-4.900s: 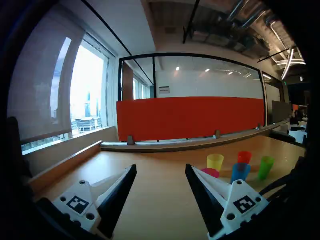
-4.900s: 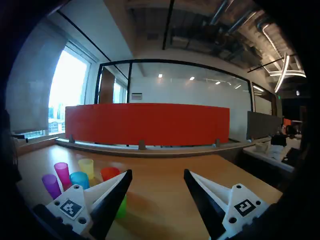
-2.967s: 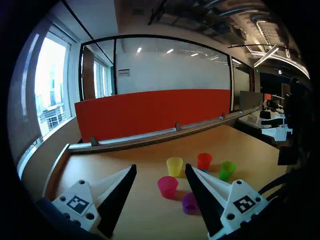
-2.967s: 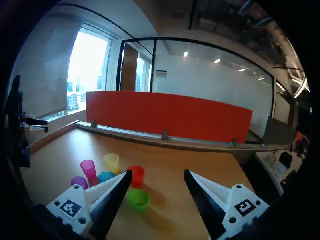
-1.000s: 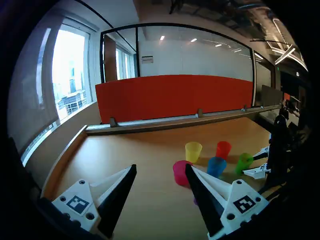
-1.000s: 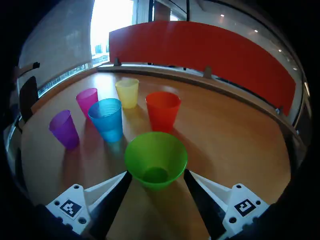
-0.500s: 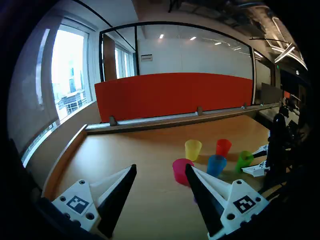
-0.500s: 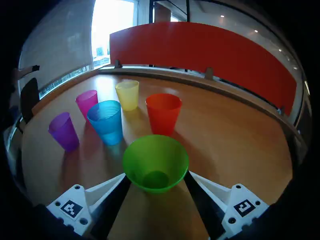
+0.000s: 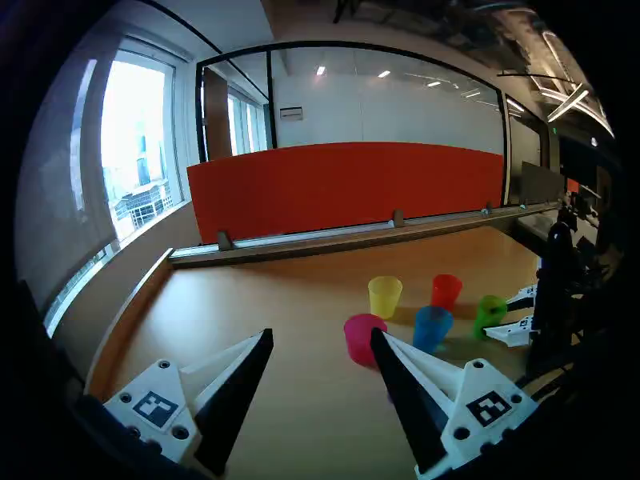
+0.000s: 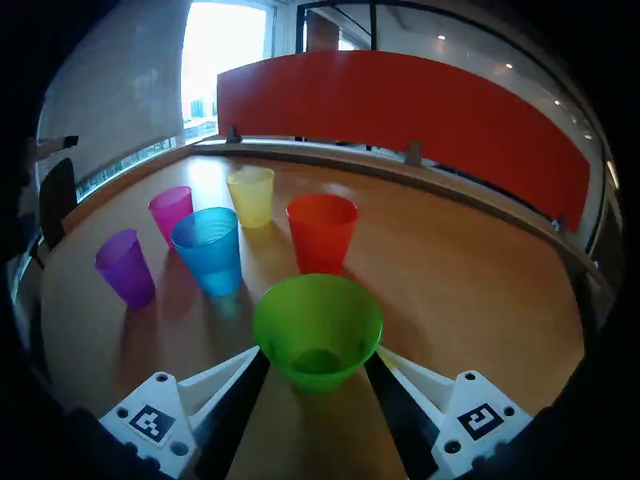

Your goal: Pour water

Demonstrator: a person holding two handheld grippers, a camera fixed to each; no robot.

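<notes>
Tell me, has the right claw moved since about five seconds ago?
Yes. The right claw has dropped and advanced: the green cup on the desk, then half hidden behind one finger, now sits between its two fingers.

Two lenses, one riding above each pair of my jaws

My left gripper view sits low over the surface (image 9: 296, 400) and faces the red divider (image 9: 352, 188), with the window (image 9: 136, 172) to its left. It takes in the cups (image 9: 384, 296) from well back, with the green cup (image 9: 489, 314) far right at my right gripper (image 9: 506, 316). My right gripper view tilts down from close up, the green cup (image 10: 318, 332) large between its jaws. Both views share the surface (image 10: 464, 264), cups, divider (image 10: 400, 96) and window (image 10: 228, 52).
</notes>
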